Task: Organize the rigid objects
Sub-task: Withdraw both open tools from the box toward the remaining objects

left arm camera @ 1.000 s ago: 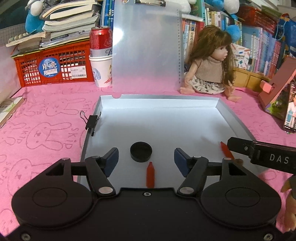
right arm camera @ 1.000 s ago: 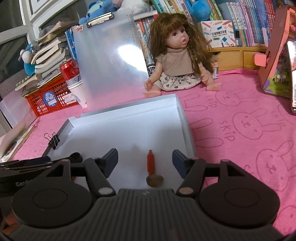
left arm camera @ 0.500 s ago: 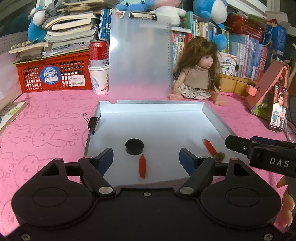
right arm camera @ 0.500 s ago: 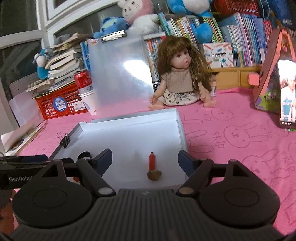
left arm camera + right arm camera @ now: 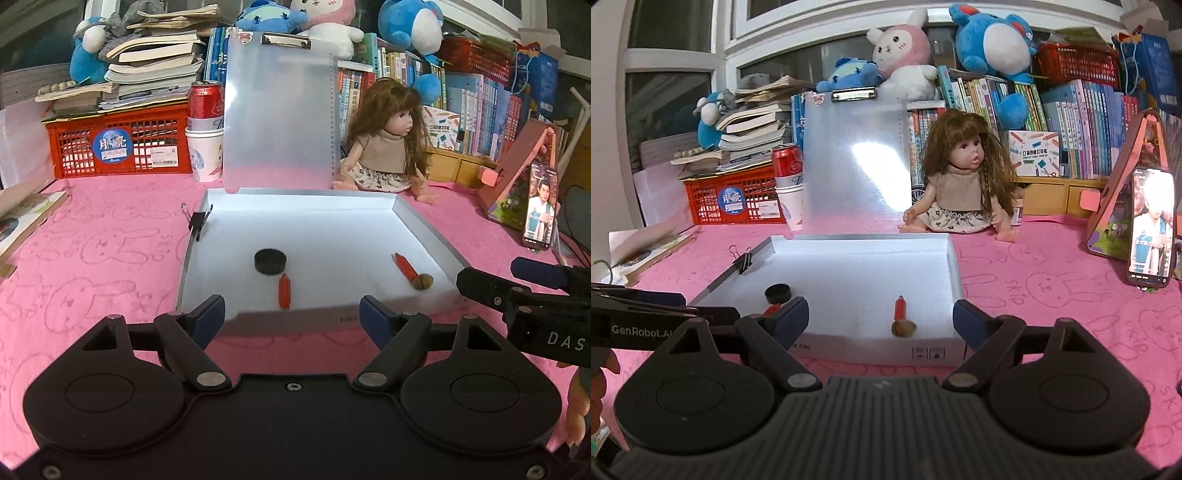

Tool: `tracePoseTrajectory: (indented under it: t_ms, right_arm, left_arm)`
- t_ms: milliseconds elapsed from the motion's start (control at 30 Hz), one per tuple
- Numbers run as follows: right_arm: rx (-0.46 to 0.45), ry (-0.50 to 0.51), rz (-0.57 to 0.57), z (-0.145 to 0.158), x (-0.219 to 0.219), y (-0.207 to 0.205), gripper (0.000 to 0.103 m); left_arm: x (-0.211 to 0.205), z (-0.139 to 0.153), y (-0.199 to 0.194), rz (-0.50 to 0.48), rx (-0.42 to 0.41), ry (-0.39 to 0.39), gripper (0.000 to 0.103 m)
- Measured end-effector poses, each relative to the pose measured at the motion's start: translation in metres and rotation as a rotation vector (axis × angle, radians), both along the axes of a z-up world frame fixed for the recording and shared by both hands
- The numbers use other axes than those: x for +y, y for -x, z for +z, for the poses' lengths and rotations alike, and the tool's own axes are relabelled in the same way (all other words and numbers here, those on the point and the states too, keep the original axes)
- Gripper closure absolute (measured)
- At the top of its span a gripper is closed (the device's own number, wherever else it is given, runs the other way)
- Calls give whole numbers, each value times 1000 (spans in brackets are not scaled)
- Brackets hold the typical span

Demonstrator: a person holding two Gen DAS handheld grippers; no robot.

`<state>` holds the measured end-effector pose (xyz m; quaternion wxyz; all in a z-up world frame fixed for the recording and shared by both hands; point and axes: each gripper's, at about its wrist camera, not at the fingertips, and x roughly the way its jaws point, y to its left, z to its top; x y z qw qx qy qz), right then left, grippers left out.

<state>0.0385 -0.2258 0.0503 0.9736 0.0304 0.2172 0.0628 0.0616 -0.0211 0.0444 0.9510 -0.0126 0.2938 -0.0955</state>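
A shallow white box [image 5: 424,225] lies on the pink cloth. Inside it are a black round cap [image 5: 270,261], a red crayon-like piece [image 5: 284,291] and a second red piece [image 5: 405,266] touching a brown nut [image 5: 423,281]. My left gripper [image 5: 291,314] is open and empty just in front of the box's near wall. In the right wrist view the box [image 5: 955,273], cap [image 5: 778,292], red piece [image 5: 900,309] and nut [image 5: 904,328] show again. My right gripper [image 5: 881,317] hangs before the near wall, jaws opening, nothing between them.
A binder clip [image 5: 197,223] grips the box's left rim. Behind the box stand a translucent clipboard [image 5: 280,110], a doll [image 5: 384,147], a red can on a paper cup [image 5: 205,129] and a red basket [image 5: 118,144]. A phone [image 5: 539,206] leans at the right.
Both grippers have drawn back from inside the box to its near side and their jaws have widened. The cap, red pieces and nut stay where they lay.
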Motion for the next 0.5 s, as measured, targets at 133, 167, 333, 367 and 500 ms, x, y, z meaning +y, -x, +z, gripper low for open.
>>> tracePoseTrajectory:
  t_ms: [133, 167, 333, 367, 500]
  right_arm:
    - [-5, 18, 2, -5, 1, 10, 10]
    - [-7, 23, 0, -7, 1, 13, 10]
    - [-9, 40, -8, -13, 0, 23, 10]
    - [-10, 42, -11, -14, -1, 25, 10]
    - [-19, 72, -22, -18, -2, 32, 9]
  left_arm:
    - [1, -5, 14, -4, 0, 3, 24]
    - [1, -6, 17, -7, -1, -1, 24]
    - [5, -11, 27, 1, -3, -12, 24]
    - [6, -12, 28, 3, -4, -14, 24]
    - [12, -15, 35, 12, -20, -31, 24]
